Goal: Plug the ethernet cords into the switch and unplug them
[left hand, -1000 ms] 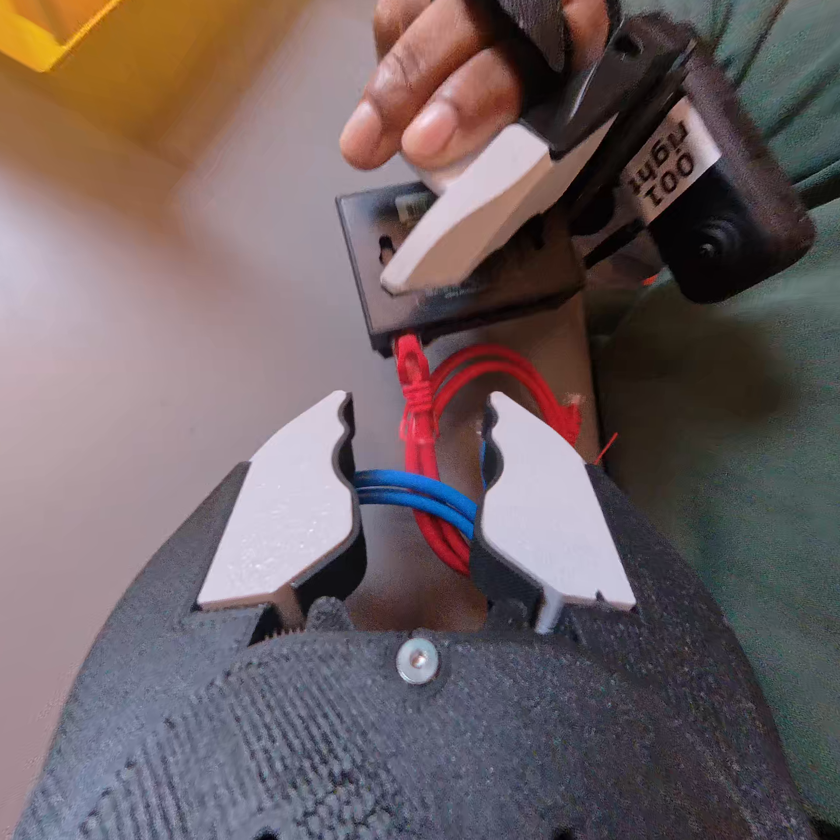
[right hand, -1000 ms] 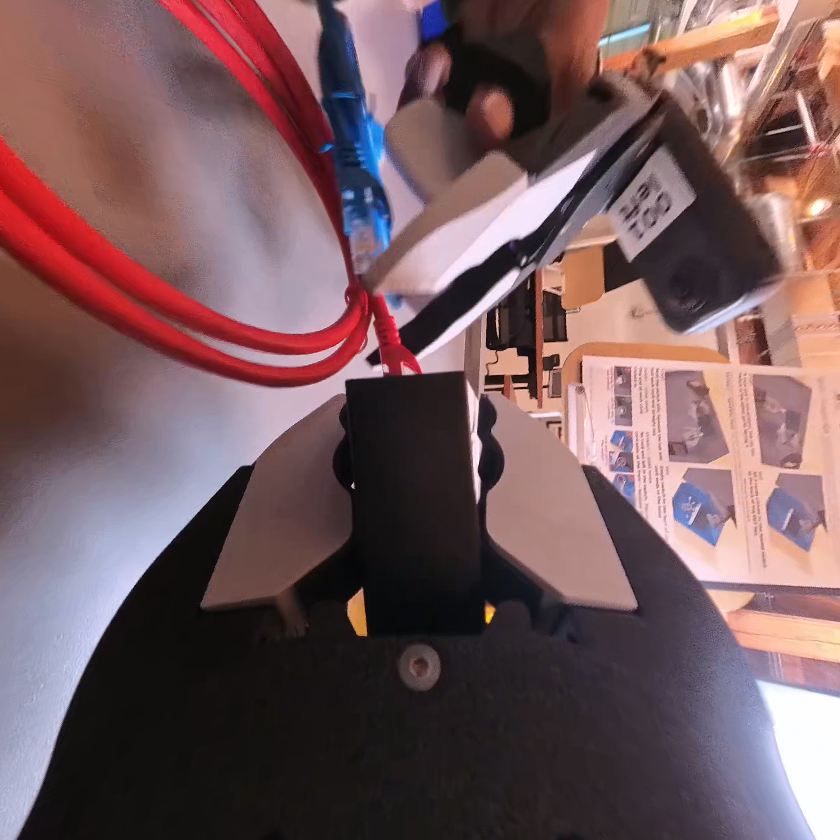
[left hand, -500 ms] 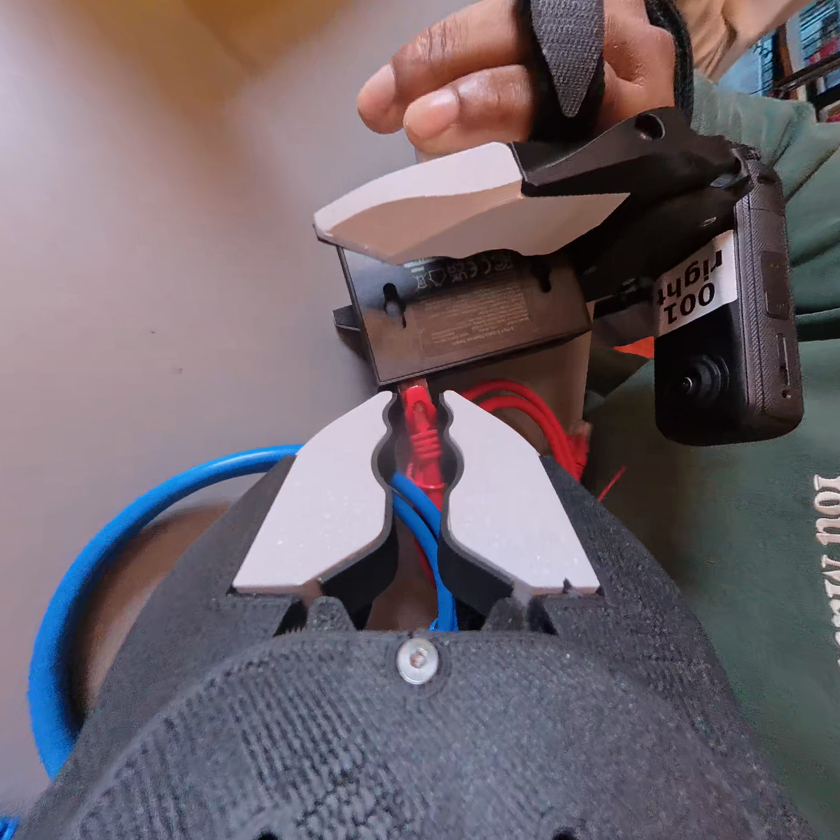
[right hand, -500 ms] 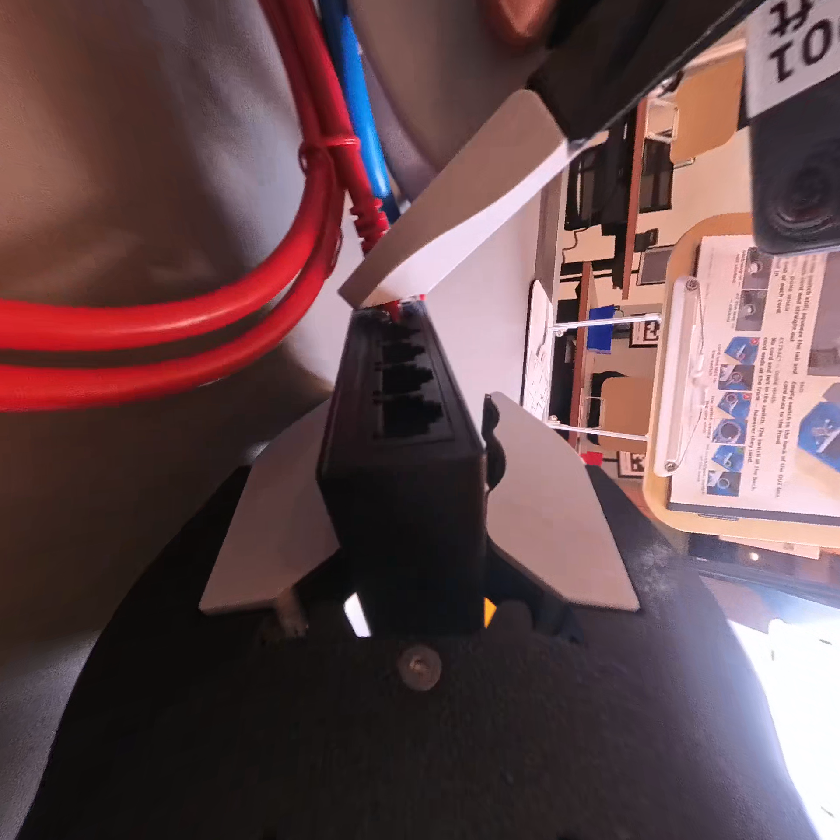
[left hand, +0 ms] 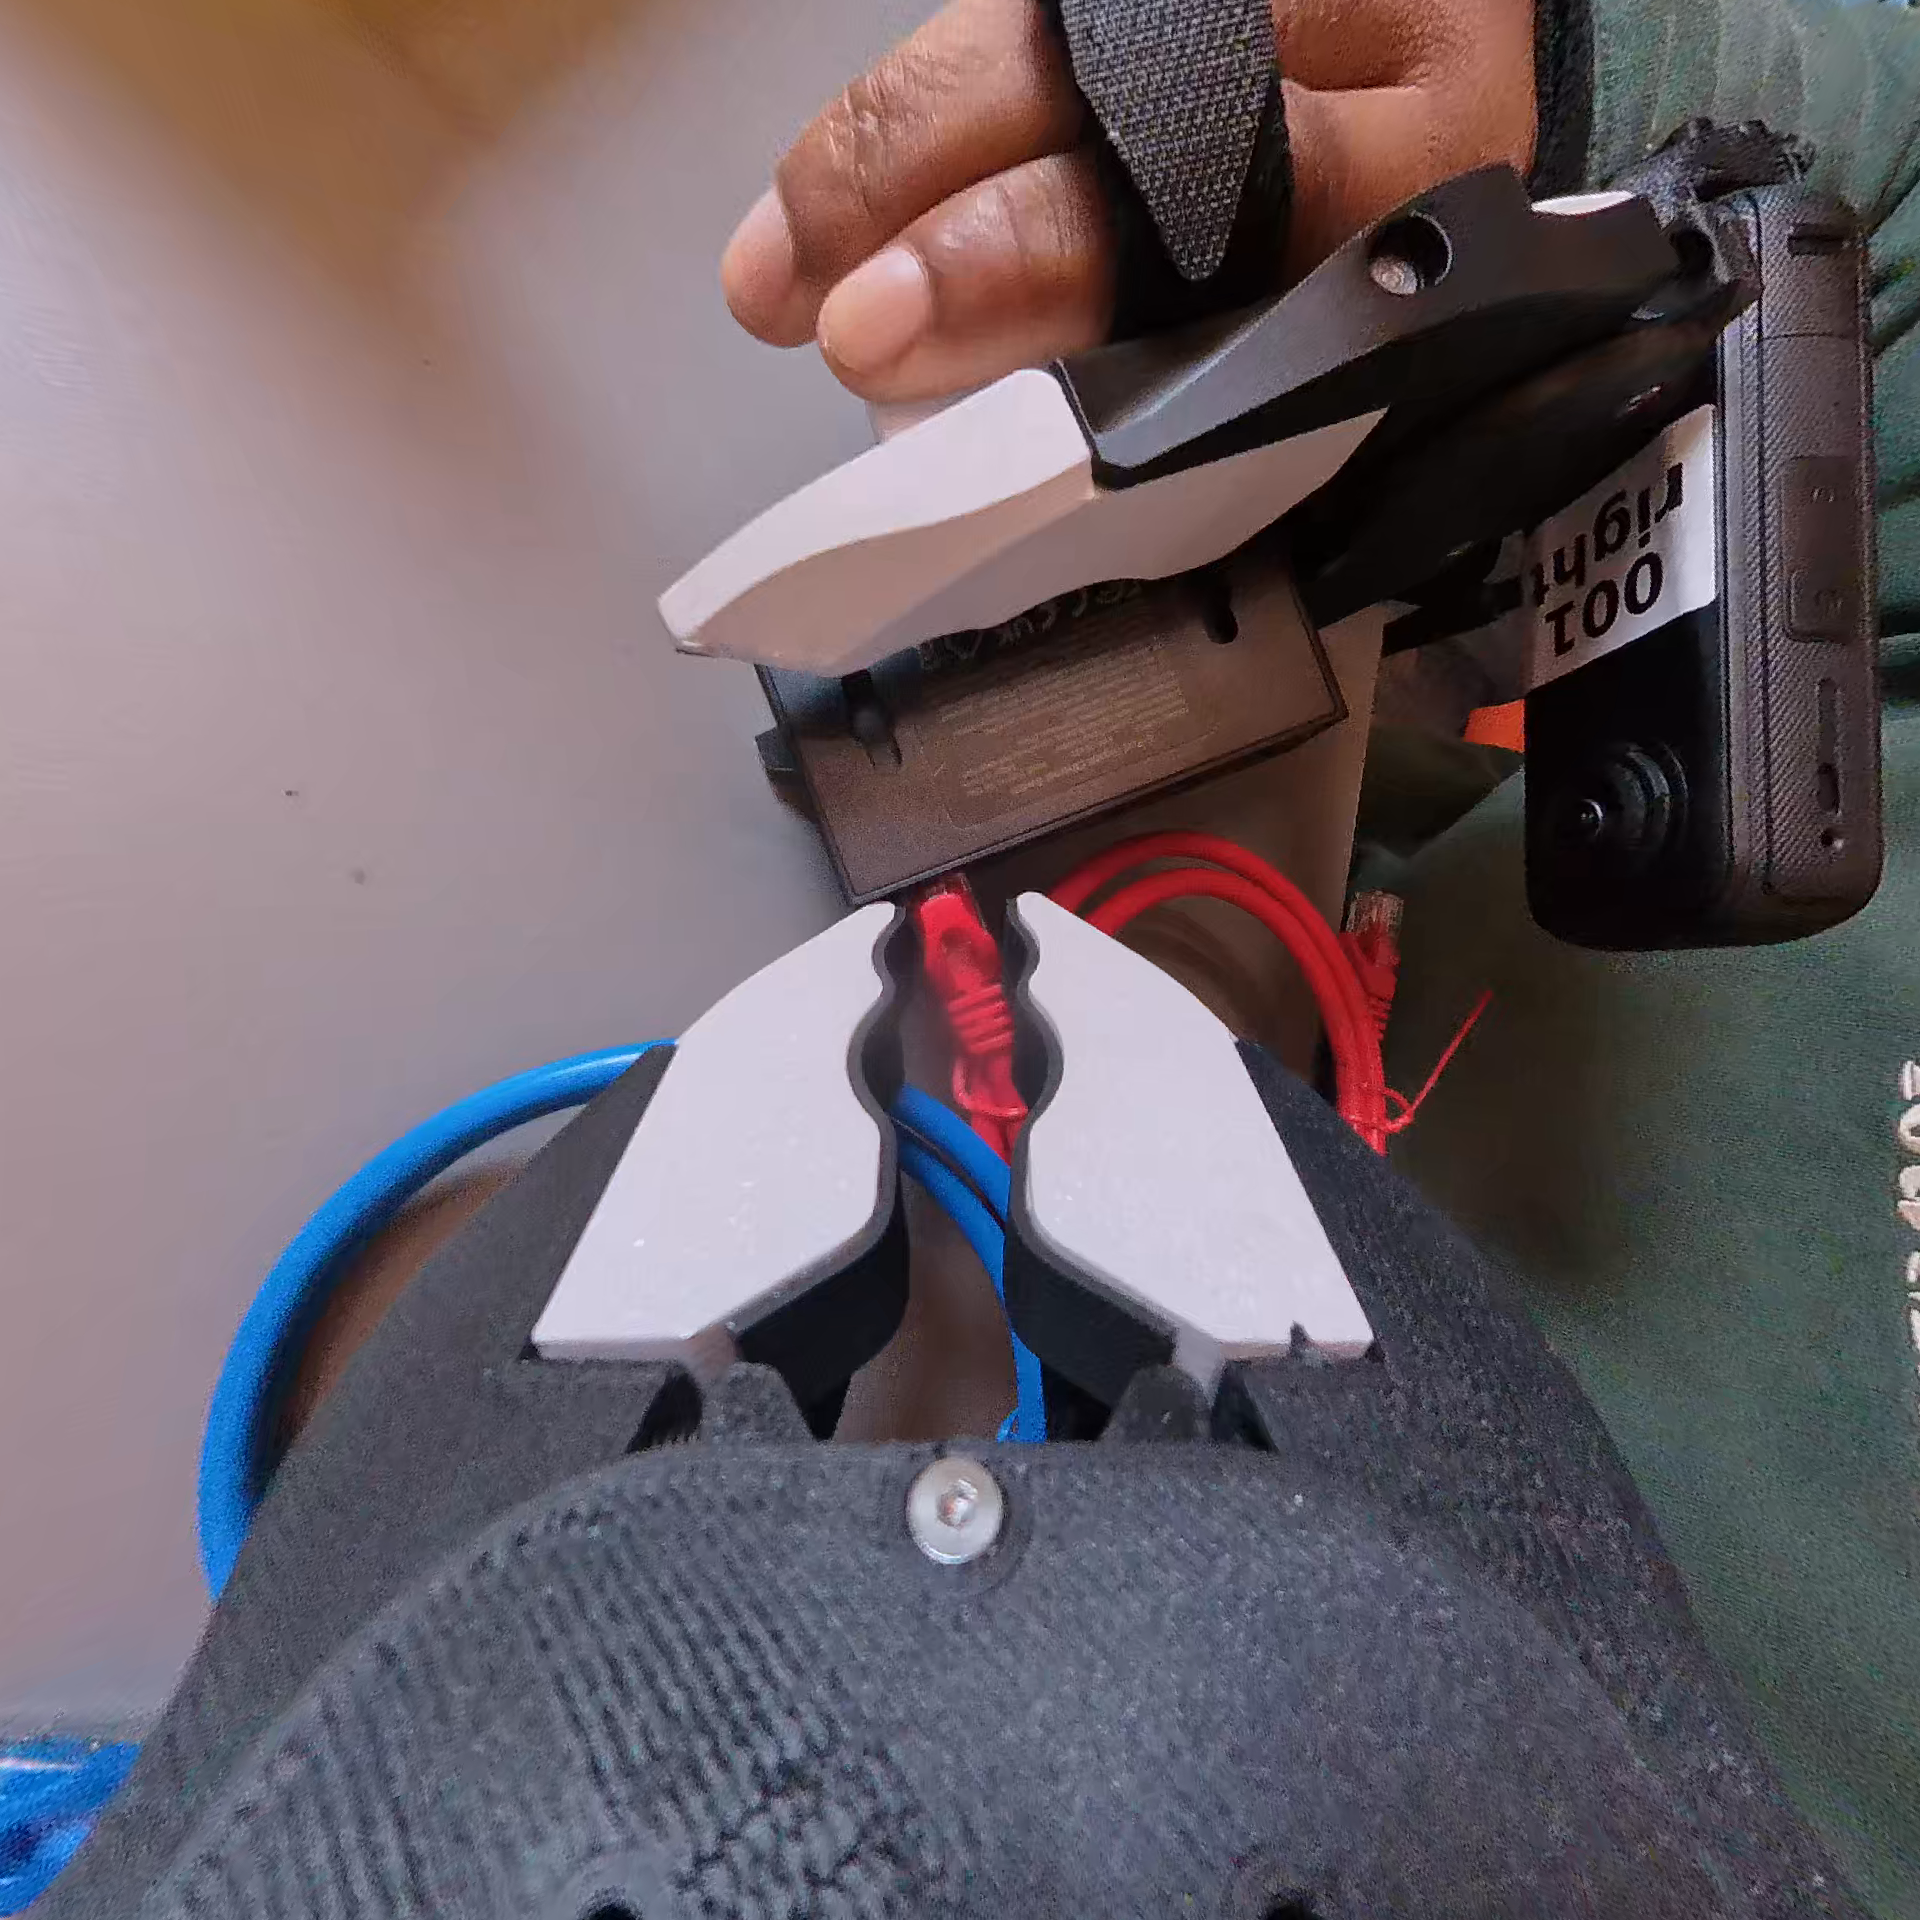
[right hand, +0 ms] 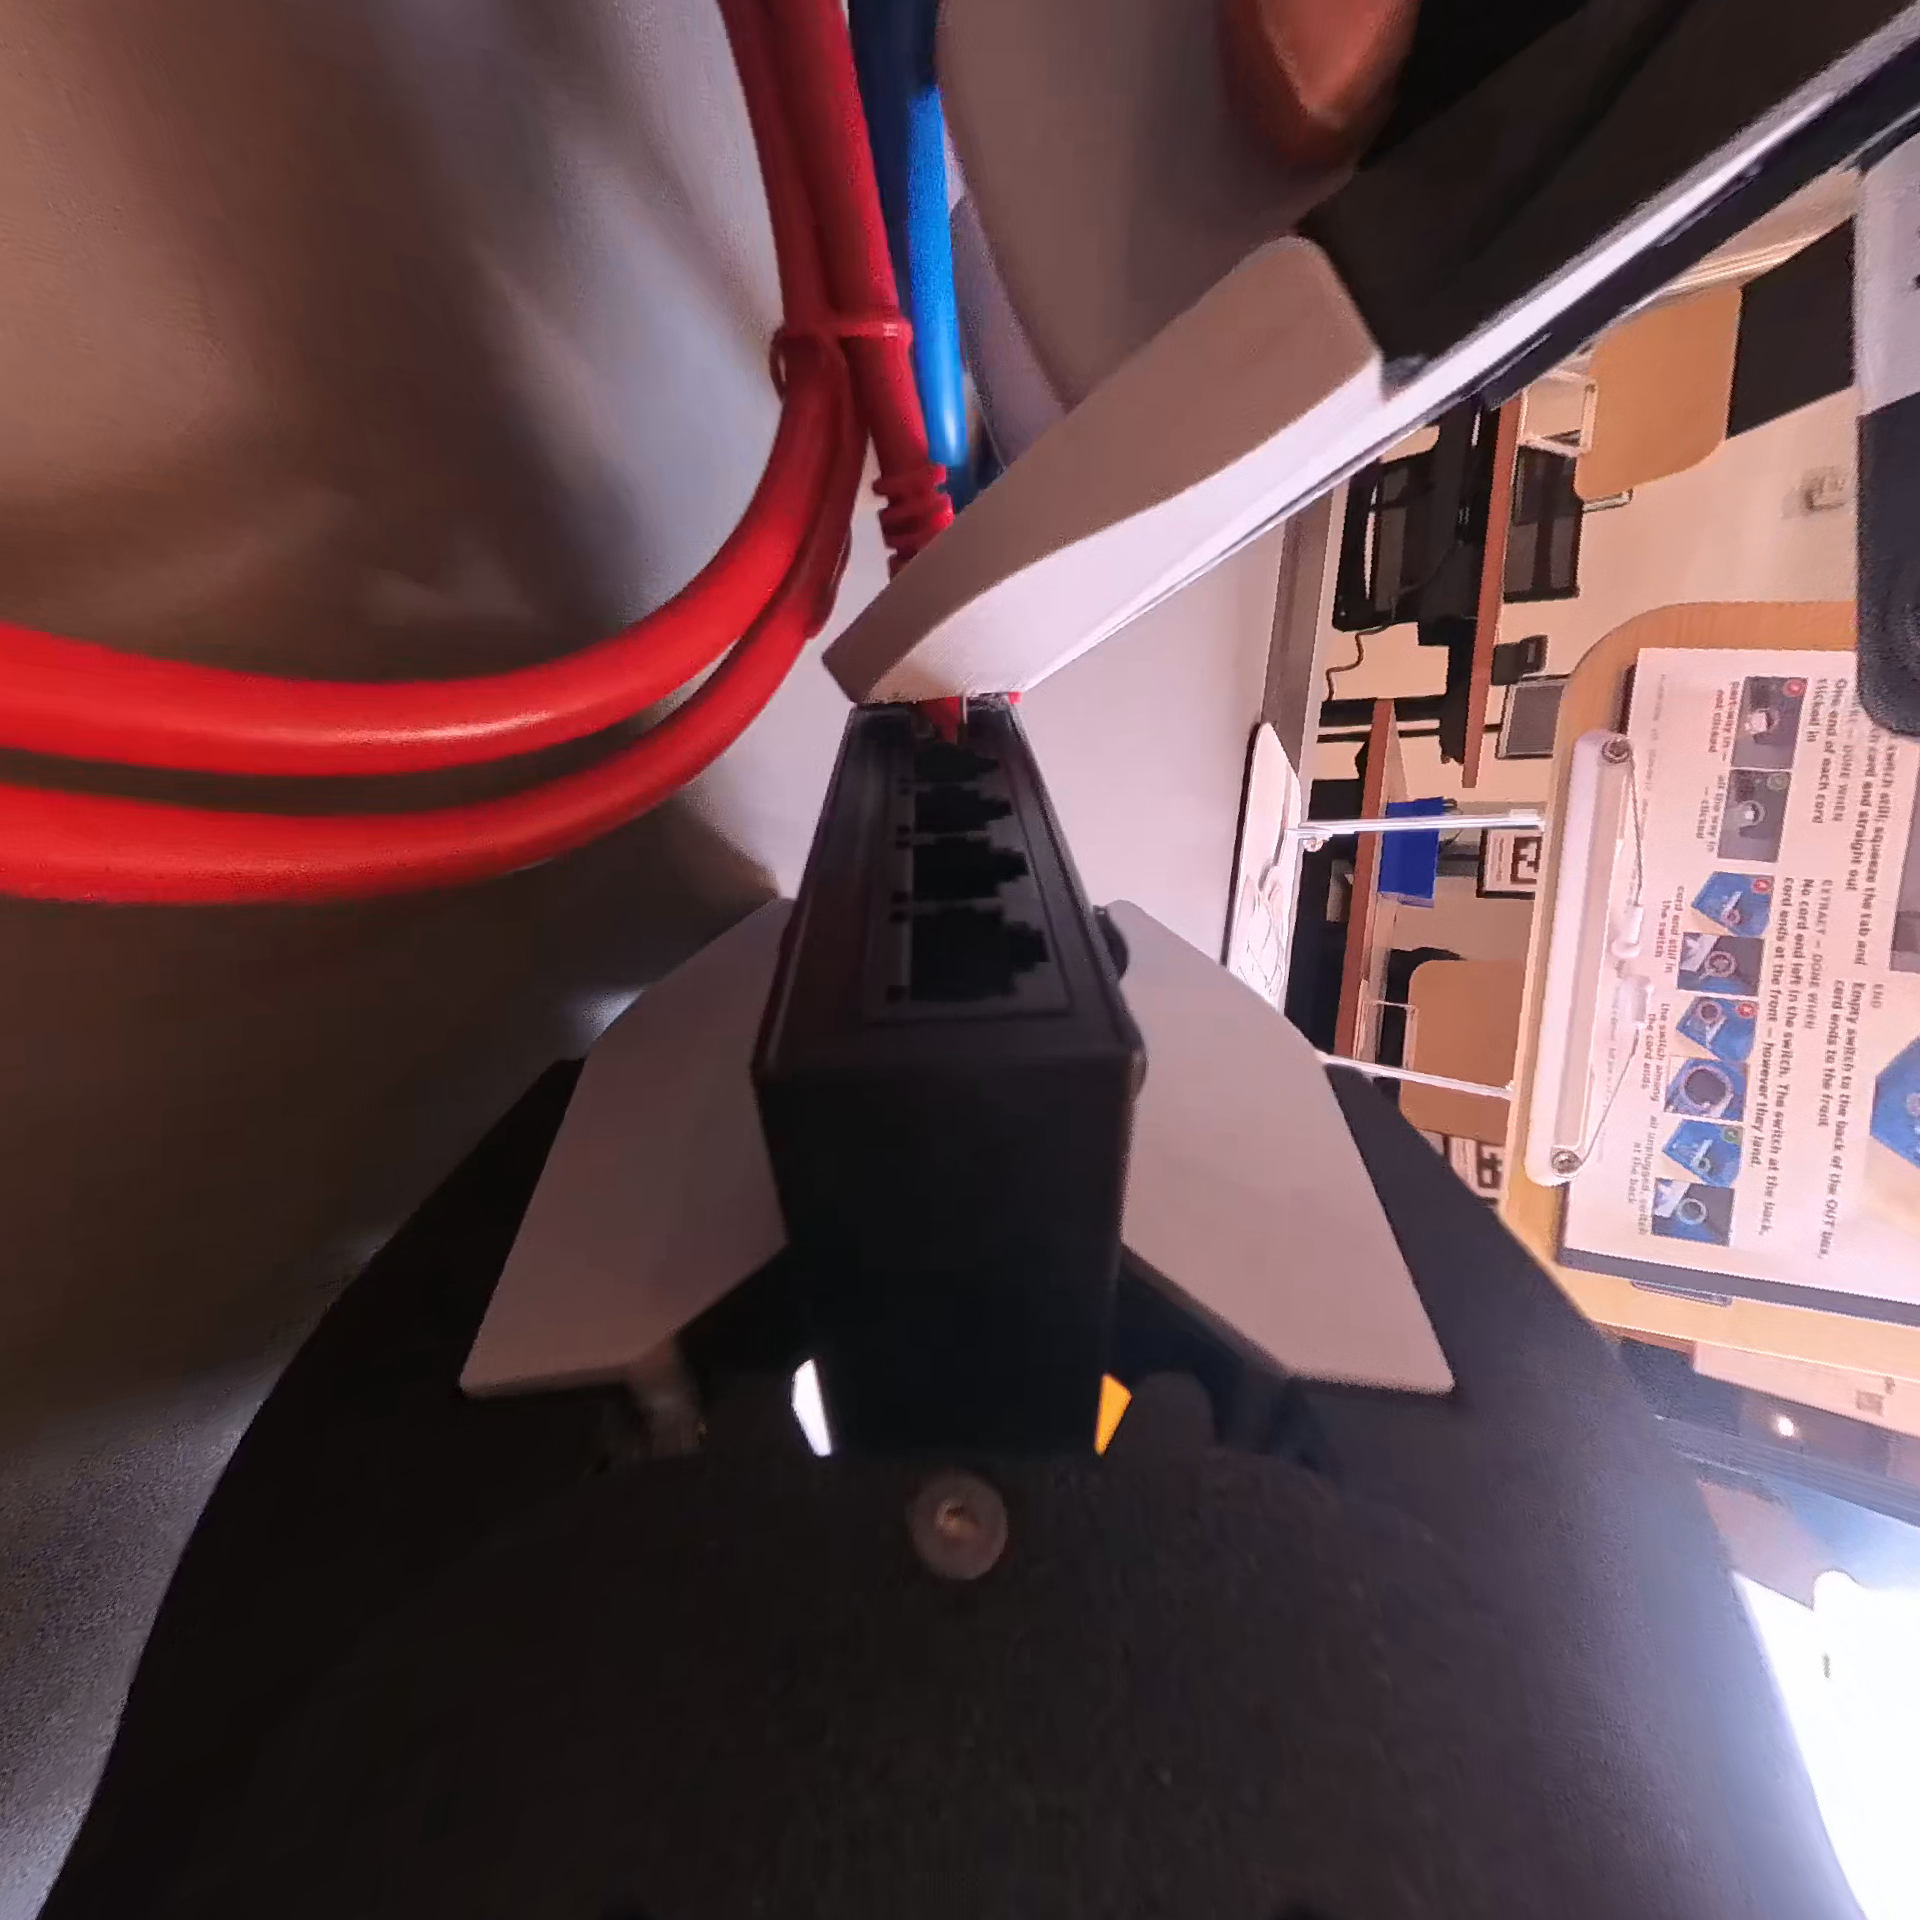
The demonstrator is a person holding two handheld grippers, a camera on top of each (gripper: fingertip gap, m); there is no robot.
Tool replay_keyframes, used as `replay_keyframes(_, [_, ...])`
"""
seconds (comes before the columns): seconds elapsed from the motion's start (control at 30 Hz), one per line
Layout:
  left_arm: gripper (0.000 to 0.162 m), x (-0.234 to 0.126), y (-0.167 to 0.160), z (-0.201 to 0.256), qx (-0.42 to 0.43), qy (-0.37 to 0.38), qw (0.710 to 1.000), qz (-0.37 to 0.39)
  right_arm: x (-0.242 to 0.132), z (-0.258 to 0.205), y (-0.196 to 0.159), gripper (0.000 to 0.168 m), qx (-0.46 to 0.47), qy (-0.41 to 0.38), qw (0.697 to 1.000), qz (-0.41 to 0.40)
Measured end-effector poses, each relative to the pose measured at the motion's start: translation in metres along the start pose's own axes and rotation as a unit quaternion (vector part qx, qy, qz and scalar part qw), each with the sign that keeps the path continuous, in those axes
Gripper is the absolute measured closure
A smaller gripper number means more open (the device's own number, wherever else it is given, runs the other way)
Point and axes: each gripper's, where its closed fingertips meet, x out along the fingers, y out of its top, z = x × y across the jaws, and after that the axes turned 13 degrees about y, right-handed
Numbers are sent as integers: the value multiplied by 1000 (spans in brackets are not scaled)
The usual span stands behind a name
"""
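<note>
My right gripper (right hand: 945, 920) is shut on the black switch (right hand: 951, 1164) and holds it in the air, with its row of ports (right hand: 966, 894) facing up. My left gripper (left hand: 951, 920) is shut on the red ethernet plug (left hand: 961, 987). The plug's tip sits at the end port of the switch (left hand: 1039, 758). In the right wrist view the red plug (right hand: 951, 717) shows at the farthest port, under a left finger (right hand: 1091, 540). The red cord (right hand: 416, 748) hangs in loops. A blue cord (left hand: 312, 1195) loops under my left gripper.
A second red plug (left hand: 1371, 935) hangs loose beside the red coil (left hand: 1226, 894). A hand (left hand: 935, 208) and a green sleeve (left hand: 1662, 1247) are close on the right. A grey table surface (left hand: 312, 623) lies behind. An instruction sheet on a wooden board (right hand: 1714, 935) stands farther off.
My left gripper was open around the cords. It has shut on the red plug at the switch. The switch has turned in my right gripper so its ports show.
</note>
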Motion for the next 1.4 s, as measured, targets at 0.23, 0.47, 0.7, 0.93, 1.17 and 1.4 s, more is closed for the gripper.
replay_keyframes(0.23, [137,-4,4,4,6,-26,999,31,-4,5,-2,117,-2,-33,999,-4])
replay_keyframes(0.47, [124,-52,13,7,72,34,992,102,-12,15,-14,117,19,-47,999,-7])
replay_keyframes(0.7, [114,-60,-23,14,192,83,975,69,-9,13,-14,113,18,-42,999,-9])
replay_keyframes(0.93, [140,-38,-39,14,268,86,958,53,-2,11,-14,112,17,-31,999,-4])
replay_keyframes(1.17, [147,-46,-32,3,214,111,969,50,-2,17,-21,113,22,-32,999,-16])
replay_keyframes(1.4, [148,-50,-2,-2,98,134,986,32,1,27,-22,116,20,-64,996,-64])
